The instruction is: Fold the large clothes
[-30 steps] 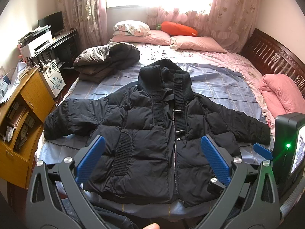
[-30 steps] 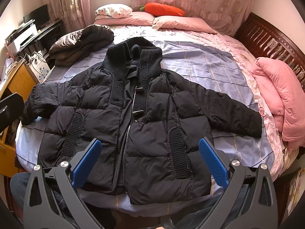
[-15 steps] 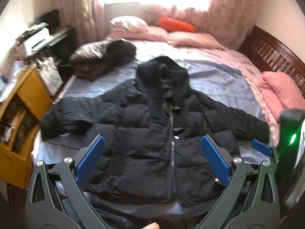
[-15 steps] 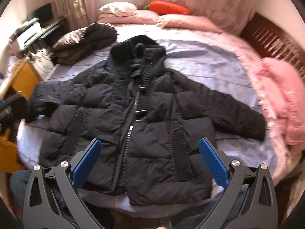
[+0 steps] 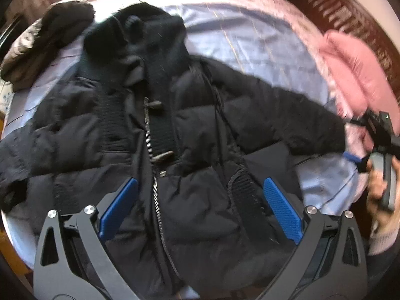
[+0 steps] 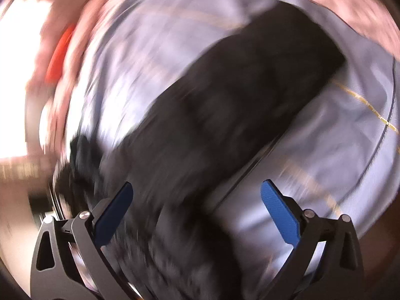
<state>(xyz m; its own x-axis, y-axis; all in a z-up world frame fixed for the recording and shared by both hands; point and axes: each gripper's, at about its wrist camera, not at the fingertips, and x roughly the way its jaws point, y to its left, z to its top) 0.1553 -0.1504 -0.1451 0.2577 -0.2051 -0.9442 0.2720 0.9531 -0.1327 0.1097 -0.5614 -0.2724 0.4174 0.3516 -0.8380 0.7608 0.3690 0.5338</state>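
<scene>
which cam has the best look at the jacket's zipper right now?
Left wrist. The zipper runs in plain sight down the front of the black jacket, between the open left gripper fingers. The right wrist view is motion-blurred and shows only a dark sleeve; no zipper visible.

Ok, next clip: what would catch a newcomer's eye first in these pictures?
The black puffer coat spread front-up across the lilac-blue sheet fills the left wrist view, with the open left gripper above its lower half. At that view's right edge a hand holds the right gripper near the end of the coat's sleeve. The right wrist view is heavily blurred; only that dark sleeve on the sheet reads clearly.
</scene>
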